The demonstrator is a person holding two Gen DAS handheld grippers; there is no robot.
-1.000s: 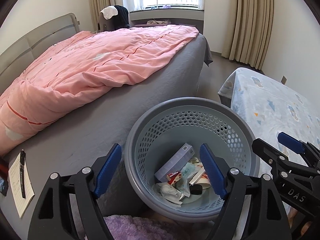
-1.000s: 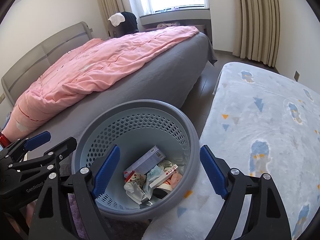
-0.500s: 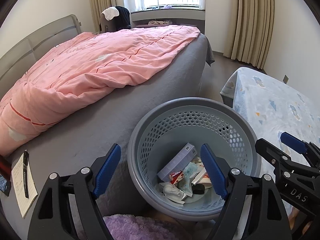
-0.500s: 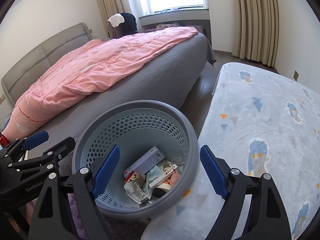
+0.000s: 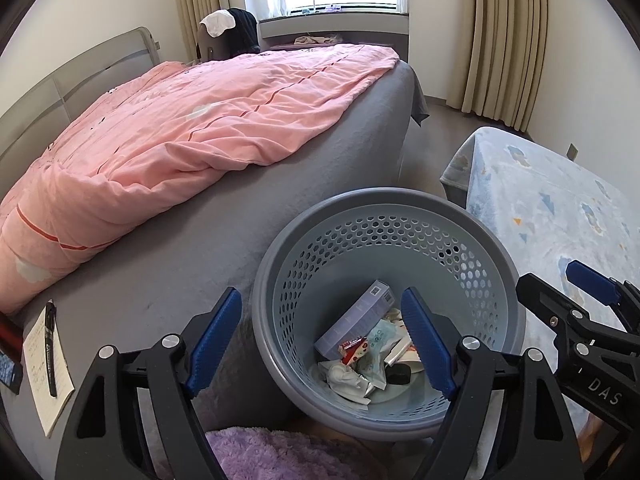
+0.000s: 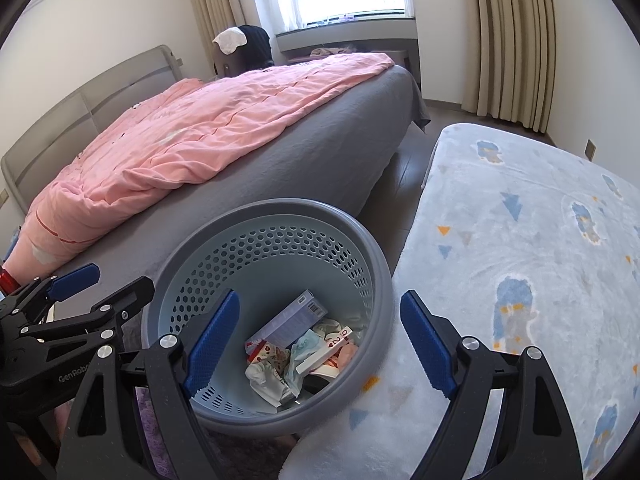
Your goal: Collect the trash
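Beside the bed (image 5: 248,216), basket (image 5: 496,248) upright, box (image 5: 356,320) aslant inside; both claws gape empty.

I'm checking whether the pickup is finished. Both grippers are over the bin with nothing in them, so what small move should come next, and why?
Probably swing the left gripper toward the bed's near corner. Both it and the right gripper are open and empty above the trash basket, which already holds wrappers and a box. A paper sheet with a pen lies there; whether that is trash is unclear.
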